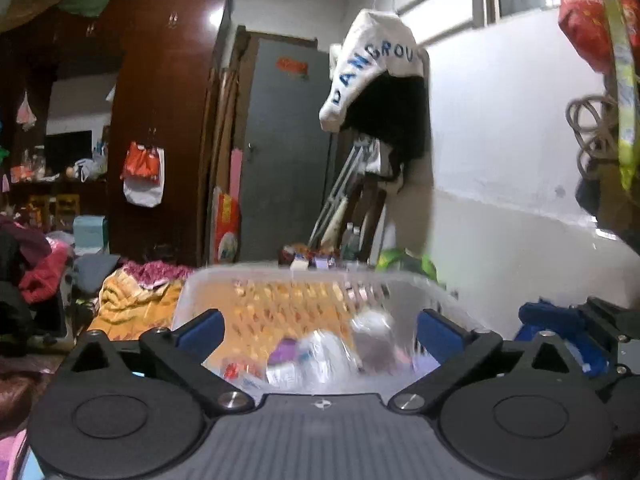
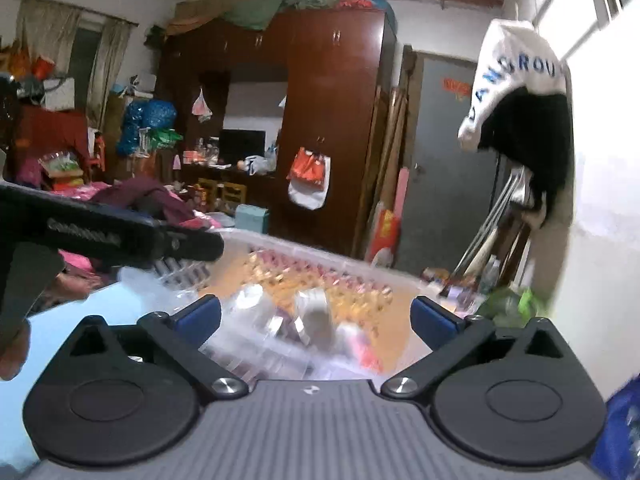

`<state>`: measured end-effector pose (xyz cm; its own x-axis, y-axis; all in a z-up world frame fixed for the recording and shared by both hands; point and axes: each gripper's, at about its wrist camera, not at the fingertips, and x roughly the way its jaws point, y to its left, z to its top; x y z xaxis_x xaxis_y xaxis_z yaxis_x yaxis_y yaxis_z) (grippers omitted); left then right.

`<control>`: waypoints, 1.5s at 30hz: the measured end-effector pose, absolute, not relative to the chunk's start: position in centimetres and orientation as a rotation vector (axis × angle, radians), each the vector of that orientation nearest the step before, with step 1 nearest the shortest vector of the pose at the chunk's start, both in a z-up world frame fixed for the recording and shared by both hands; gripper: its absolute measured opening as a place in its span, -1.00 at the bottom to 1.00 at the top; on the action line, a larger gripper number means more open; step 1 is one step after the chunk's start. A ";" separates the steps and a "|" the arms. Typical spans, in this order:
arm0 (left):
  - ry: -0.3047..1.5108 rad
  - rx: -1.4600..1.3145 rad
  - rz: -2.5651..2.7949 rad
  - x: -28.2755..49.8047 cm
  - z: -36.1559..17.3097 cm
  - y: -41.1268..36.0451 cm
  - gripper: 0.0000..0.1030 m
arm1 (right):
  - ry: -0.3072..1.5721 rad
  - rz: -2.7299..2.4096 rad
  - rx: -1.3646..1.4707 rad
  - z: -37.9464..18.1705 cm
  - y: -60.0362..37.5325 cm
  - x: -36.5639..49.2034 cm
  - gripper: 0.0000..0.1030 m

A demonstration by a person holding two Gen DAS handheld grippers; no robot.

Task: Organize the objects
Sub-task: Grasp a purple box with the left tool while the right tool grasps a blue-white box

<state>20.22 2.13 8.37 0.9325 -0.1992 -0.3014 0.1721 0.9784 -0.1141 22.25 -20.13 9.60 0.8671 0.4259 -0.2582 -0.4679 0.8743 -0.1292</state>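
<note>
A clear plastic basket (image 1: 280, 276) with slotted walls sits right in front of both grippers; it also shows in the right wrist view (image 2: 320, 252). Blurred small packets and clear wrappers (image 1: 320, 348) lie inside it, and also show in the right wrist view (image 2: 312, 320). My left gripper (image 1: 318, 326) is open and empty, its blue pads at the basket's near side. My right gripper (image 2: 316, 314) is open and empty, at the basket's near edge. The left gripper's black body (image 2: 100, 236) shows at the left of the right wrist view.
An orange patterned cloth (image 1: 132, 300) and piled clothes (image 1: 36, 268) lie on the bed to the left. A dark wooden wardrobe (image 1: 160, 120) and grey door (image 1: 284, 152) stand behind. A white wall (image 1: 500, 160) with a hanging cap is at right. A blue object (image 1: 556, 320) lies right of the basket.
</note>
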 end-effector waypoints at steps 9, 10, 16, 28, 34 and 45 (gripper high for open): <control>0.383 0.005 -0.167 16.7 2.3 3.5 1.00 | 0.532 0.685 -0.070 1.2 -17.8 18.6 1.00; 0.383 -0.009 -0.154 16.8 1.8 3.9 1.00 | 0.551 0.689 -0.069 0.8 -17.2 18.5 1.00; 0.428 -0.093 -0.144 17.4 0.6 5.6 1.00 | 0.565 0.667 -0.126 0.8 -14.3 18.2 0.96; 0.495 -0.097 -0.136 19.7 -0.9 4.1 1.00 | 0.494 0.599 -0.078 1.4 -20.0 17.5 0.53; 0.514 -0.071 -0.130 19.9 -1.3 3.5 0.57 | 0.501 0.630 0.050 1.1 -23.1 17.6 0.54; 0.355 -0.096 -0.195 15.2 -0.6 4.1 0.31 | 0.445 0.608 -0.021 0.6 -22.1 17.0 0.54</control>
